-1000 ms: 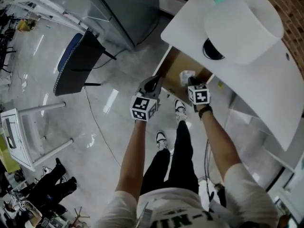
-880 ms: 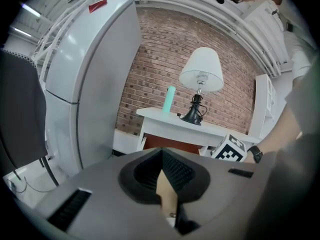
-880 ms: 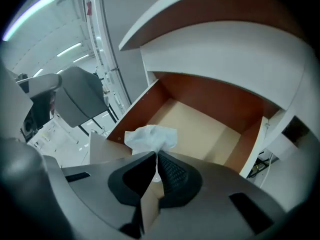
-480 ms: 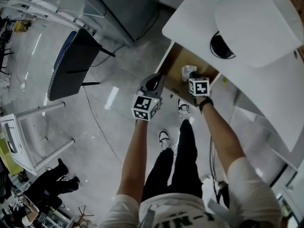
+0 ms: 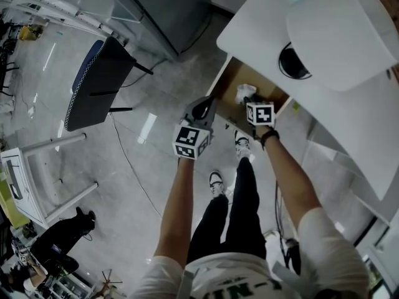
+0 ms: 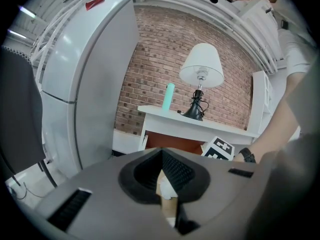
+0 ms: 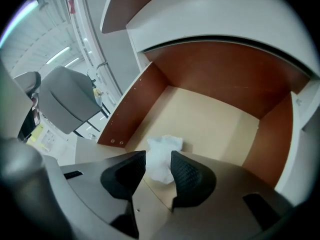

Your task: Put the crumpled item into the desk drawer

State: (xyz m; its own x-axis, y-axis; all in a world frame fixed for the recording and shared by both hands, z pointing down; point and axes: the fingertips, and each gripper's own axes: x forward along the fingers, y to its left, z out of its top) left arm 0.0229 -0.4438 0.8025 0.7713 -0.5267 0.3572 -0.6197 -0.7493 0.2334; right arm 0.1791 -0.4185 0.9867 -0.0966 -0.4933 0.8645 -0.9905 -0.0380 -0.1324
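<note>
Two sets of jaws at the moment of release.

**Head view.** My right gripper (image 5: 249,99) reached down into the open drawer (image 5: 232,80) under the white desk (image 5: 349,123). The crumpled item (image 5: 244,91) showed as a pale wad just beyond its tip. My left gripper (image 5: 200,108) hung outside, near the drawer's front corner. Only this view showed both arms at once and how far the drawer stood out from the desk.

**Left gripper view.** My left jaws were drawn together to a narrow slit, and a pale sliver in it was something I could not identify. This view alone gave the desk top from the side, with the lamp (image 6: 201,70) and the teal bottle (image 6: 170,96) against the brick wall. It did not show the inside of the drawer.

**Right gripper view.** My right jaws had just been opening and stood wide apart. The crumpled item lay between them on the drawer's floor, toward its near side, and the pads appeared clear of it. Only here could the gap at each pad be checked. To finish the step well, I judged that the jaws should stay spread and back out along their own line, so that neither ribbed pad dragged the light wad over the edge. The drawer was not yet closed.
</note>
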